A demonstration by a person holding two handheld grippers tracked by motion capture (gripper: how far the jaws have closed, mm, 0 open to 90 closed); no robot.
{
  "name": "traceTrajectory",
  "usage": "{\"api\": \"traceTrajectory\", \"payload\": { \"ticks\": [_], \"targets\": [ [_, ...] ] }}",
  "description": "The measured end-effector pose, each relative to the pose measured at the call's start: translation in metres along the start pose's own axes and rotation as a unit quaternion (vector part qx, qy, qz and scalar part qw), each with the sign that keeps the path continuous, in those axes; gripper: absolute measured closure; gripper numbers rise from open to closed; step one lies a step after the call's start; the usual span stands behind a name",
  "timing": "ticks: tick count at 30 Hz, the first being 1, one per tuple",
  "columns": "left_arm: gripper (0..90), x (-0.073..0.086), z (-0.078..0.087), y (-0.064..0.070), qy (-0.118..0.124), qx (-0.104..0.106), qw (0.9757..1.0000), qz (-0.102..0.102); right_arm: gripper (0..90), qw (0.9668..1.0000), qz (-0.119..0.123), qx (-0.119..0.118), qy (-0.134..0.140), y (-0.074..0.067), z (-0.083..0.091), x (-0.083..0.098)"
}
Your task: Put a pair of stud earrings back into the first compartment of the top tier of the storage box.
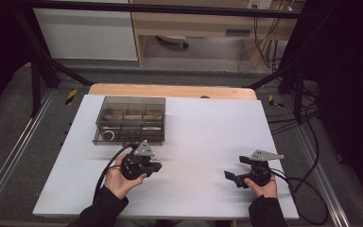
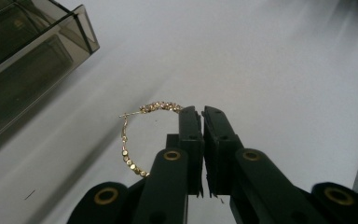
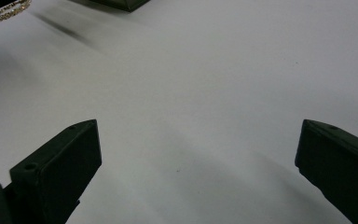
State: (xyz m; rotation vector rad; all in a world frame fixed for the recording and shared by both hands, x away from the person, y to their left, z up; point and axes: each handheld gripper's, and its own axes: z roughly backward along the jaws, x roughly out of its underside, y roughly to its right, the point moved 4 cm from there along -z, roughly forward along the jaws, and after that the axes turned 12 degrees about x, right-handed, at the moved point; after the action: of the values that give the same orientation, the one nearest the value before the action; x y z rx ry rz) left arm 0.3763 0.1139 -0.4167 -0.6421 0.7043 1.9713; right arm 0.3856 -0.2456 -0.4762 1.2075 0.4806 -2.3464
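Table: a wide white tabletop [image 1: 203,142] with a strip of pale wood along its far edge, standing on grey floor between metal rails.
Organiser box: a smoke-grey, see-through plastic box [image 1: 130,120] split into small compartments, sitting on the far left part of the white top; one pale ring-shaped item lies in its near left compartment, too small to make out. In the left gripper view its corner [image 2: 81,28] shows at the upper left.
Left gripper: a black two-jaw tool [image 1: 158,166] with a grey three-cornered plate on top, held in the person's left hand [image 1: 120,179], just in front of the box's near edge. Its jaws stand almost closed, pinching the earring at their tips [image 2: 201,114].
Right gripper: a matching black tool [image 1: 229,175] in the person's right hand [image 1: 263,187], well apart from the left one, over the near right of the table. Its jaws are spread wide with nothing between them but bare white surface.
Earring: a thin gold hoop [image 2: 135,137] set with small beads or stones, clamped by its upper right arc in the left jaws and hanging to their left, near the box corner yet clear of it; whether it touches the table I cannot tell. It also appears at the top left edge of the right gripper view [image 3: 11,9].
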Motion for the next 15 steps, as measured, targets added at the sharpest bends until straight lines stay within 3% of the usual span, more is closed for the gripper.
{"api": "traceTrajectory", "payload": {
  "ticks": [15],
  "targets": [
    [86.4, 0.012, 0.023, -0.006, 0.003, -0.015, 0.9999, 0.007, 0.7, 1.0, -0.001, 0.001, -0.001, 0.0, 0.0, 0.0]
  ]
}}
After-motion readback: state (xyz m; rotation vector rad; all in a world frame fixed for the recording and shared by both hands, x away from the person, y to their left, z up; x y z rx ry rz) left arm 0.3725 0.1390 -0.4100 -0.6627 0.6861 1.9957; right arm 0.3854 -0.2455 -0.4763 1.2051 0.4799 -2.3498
